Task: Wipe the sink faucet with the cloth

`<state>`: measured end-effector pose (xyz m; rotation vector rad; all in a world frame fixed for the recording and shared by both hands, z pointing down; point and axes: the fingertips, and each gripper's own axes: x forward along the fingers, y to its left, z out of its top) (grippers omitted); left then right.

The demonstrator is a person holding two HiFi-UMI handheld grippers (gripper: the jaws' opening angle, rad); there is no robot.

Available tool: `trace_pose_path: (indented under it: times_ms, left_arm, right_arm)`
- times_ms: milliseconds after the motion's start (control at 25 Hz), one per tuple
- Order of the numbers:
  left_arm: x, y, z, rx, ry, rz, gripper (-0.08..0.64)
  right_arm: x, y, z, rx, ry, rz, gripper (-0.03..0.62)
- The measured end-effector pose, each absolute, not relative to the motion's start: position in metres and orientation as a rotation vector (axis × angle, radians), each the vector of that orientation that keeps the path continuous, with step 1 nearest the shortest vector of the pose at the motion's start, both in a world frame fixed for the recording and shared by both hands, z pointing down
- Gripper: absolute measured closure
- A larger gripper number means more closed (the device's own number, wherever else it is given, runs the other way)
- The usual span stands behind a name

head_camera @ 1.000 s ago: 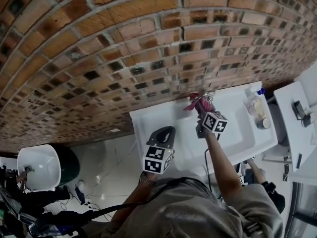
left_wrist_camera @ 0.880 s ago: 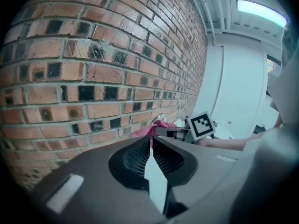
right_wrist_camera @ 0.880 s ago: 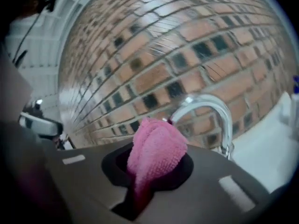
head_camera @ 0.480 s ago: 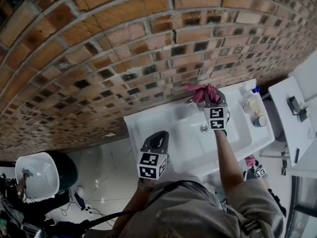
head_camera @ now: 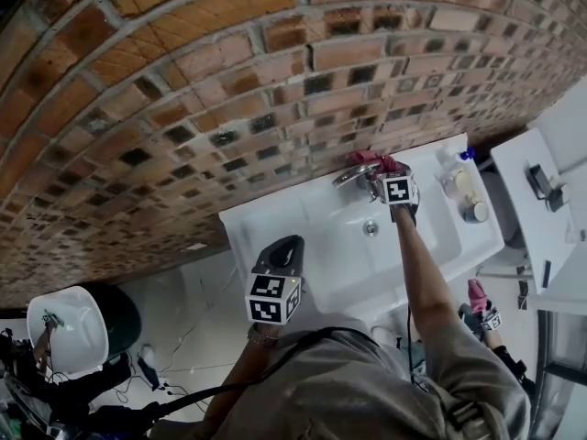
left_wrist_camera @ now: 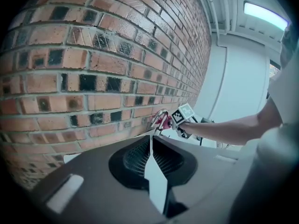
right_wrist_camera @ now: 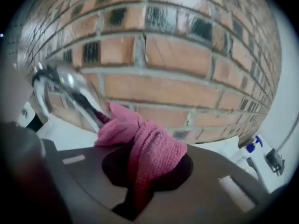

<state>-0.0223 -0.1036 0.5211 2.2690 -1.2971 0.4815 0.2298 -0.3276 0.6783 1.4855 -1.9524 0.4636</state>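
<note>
A chrome faucet stands at the back of the white sink, against the brick wall. My right gripper is shut on a pink knitted cloth, which is pressed to the faucet's base next to the wall. In the right gripper view the cloth bulges out of the jaws and touches the curved spout. My left gripper hangs over the sink's front left part, jaws together and holding nothing. Its view shows the faucet and the cloth far off.
A spray bottle with a blue cap and a small jar stand on the sink's right end. A white cabinet is further right. The drain lies in the basin. Another white basin is at the lower left.
My right gripper has carried the cloth from the front of the spout back to the faucet's base by the wall. The left gripper has stayed over the sink's front left.
</note>
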Motion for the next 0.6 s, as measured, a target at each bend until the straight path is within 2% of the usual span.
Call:
trace_pose_path:
  times_ms: [400,600]
  left_arm:
    - [-0.015,-0.092,0.532,2.279,-1.235,0.542,0.529]
    - [-0.019,-0.091,0.531,2.286,-1.243,0.532,0.529]
  right_arm:
    - [0.237,-0.287,0.745,0.969,-1.854,0.061,0.56]
    - [0.258,-0.249,0.75,1.33,-1.854,0.419,0.56]
